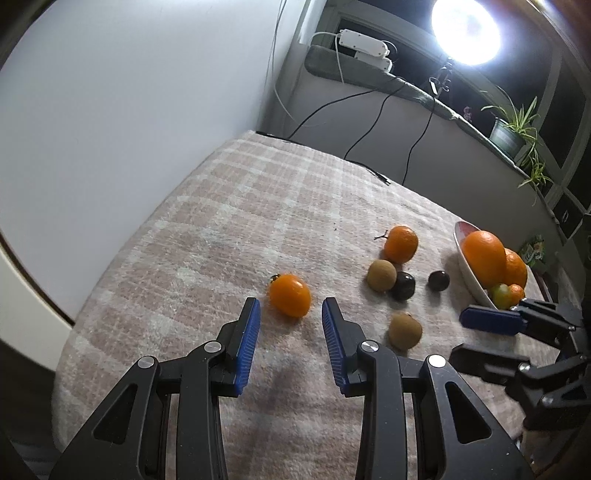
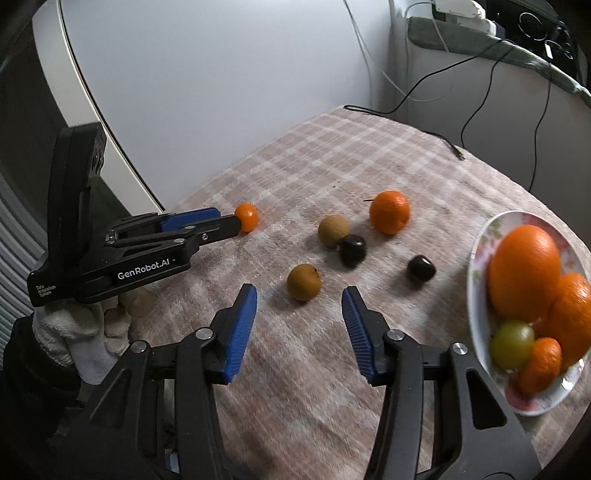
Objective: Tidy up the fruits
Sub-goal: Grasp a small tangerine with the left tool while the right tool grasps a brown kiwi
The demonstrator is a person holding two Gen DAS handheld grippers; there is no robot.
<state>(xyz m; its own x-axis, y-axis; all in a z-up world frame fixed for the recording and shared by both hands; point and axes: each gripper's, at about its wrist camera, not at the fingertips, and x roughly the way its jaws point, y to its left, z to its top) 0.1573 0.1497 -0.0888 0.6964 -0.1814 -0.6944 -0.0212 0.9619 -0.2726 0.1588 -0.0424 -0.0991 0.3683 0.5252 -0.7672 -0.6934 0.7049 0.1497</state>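
My left gripper [image 1: 291,306] is open, its blue pads on either side of a small orange fruit [image 1: 289,299] lying on the plaid cloth; the same fruit shows in the right wrist view [image 2: 246,216]. My right gripper [image 2: 299,297] is open and empty, just short of a brown round fruit [image 2: 303,281]. A tangerine [image 2: 390,212], another brown fruit [image 2: 333,230] and two dark fruits [image 2: 352,249] [image 2: 421,268] lie loose on the cloth. A white floral plate [image 2: 476,254] at the right holds two oranges, a green fruit and a small orange one.
The plaid cloth [image 1: 229,206] covers the table, which ends at a white wall on the left. Black cables [image 1: 384,177] trail onto the far edge. A windowsill with power strips, a bright lamp [image 1: 466,29] and a potted plant lies behind.
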